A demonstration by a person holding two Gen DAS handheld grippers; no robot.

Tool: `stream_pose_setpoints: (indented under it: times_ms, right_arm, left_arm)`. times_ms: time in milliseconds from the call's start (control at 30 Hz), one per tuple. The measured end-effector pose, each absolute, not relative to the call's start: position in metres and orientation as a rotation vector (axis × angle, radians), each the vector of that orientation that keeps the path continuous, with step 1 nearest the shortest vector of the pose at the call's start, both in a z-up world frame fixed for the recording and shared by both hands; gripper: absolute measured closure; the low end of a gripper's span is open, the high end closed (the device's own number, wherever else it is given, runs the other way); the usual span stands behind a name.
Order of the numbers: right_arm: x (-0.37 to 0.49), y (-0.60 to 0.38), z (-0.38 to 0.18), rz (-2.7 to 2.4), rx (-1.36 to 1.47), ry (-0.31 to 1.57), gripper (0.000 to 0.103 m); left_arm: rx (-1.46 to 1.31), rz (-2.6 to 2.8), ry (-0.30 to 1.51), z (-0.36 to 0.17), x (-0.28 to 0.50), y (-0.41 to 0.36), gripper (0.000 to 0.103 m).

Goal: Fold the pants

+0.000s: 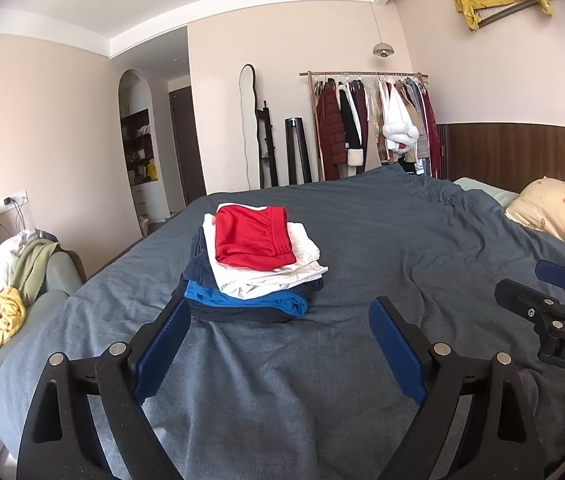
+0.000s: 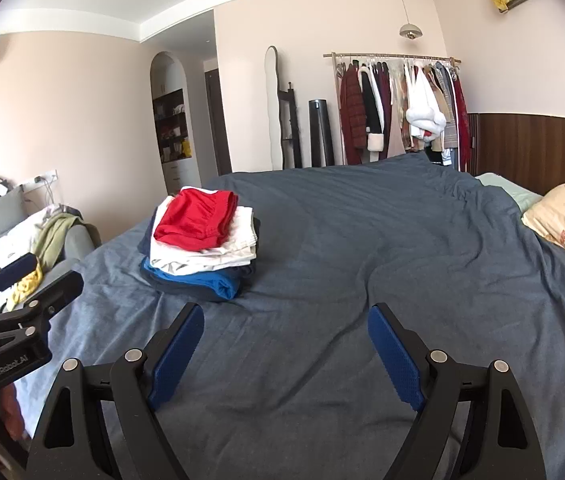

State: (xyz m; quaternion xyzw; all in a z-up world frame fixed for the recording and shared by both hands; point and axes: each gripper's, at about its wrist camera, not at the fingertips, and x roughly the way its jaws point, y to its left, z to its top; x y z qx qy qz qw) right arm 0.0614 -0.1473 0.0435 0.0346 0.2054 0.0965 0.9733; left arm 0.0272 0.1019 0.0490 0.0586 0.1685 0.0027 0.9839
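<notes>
A stack of folded clothes sits on the grey-blue bed cover (image 1: 402,240), with red folded pants (image 1: 252,238) on top, then white, dark and blue pieces (image 1: 250,300). My left gripper (image 1: 280,316) is open and empty, just in front of the stack. My right gripper (image 2: 286,320) is open and empty over bare cover, to the right of the stack (image 2: 198,220). The right gripper also shows at the right edge of the left wrist view (image 1: 534,284), and the left gripper at the left edge of the right wrist view (image 2: 42,276).
A grey sofa (image 1: 54,276) left of the bed holds loose white, green and yellow clothes (image 1: 6,312). A patterned pillow (image 1: 562,212) lies at the bed's right. A clothes rack (image 1: 374,120), a mirror and a wooden headboard stand behind.
</notes>
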Motion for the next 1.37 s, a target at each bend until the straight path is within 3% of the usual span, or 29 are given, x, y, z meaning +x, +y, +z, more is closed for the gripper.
stream_pose_setpoints:
  times_ms: [500,1367]
  right_arm:
    - [0.026,-0.152,0.048,0.194,0.066,0.401,0.018]
    - [0.027,-0.166,0.041,0.176,0.092,0.425,0.018]
  left_arm:
    - [0.132,0.003,0.334,0.054,0.004,0.09,0.001]
    - [0.165,0.038,0.341,0.049,0.006,0.082,0.0]
